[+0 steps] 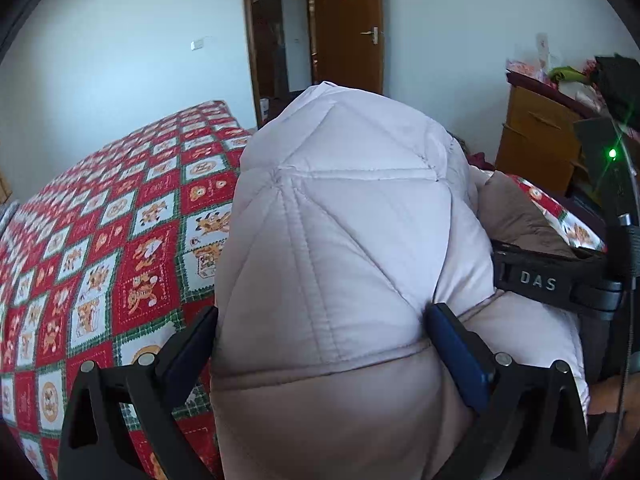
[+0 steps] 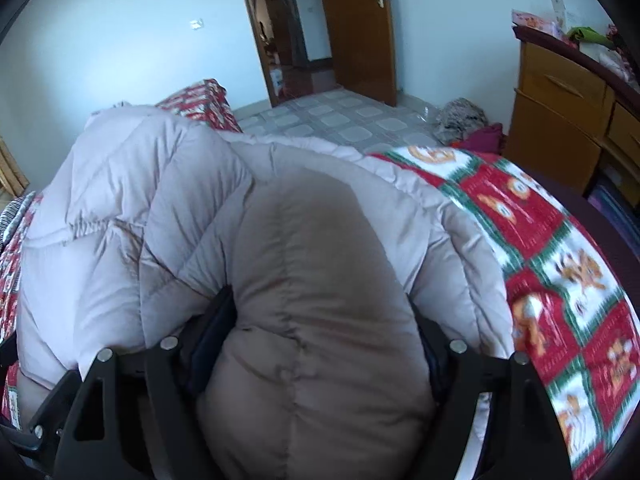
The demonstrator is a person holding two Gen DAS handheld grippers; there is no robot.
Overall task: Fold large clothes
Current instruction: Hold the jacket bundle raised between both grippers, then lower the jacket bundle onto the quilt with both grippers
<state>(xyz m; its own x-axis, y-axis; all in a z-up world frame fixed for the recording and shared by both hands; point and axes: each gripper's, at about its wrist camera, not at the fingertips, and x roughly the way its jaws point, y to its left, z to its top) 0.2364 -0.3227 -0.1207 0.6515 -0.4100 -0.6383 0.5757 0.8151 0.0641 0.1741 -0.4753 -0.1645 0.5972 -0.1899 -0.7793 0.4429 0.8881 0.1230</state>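
The puffer coat [image 1: 344,240] lies bunched on the bed [image 1: 120,240], a fold of it between the fingers of the left gripper [image 1: 324,344] and another between those of the right gripper [image 2: 320,336]. Beyond the bed stands the door [image 2: 356,28], open. Right of the bed stands the dresser [image 2: 560,120], with a heap of clothes [image 2: 464,120] on the floor between them.

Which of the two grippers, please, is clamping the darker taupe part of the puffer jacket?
The right gripper: its puffer jacket fold is taupe; the left gripper grips paler quilting.

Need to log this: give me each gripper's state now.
Left gripper: shut on the puffy jacket.
Right gripper: shut on the same jacket.
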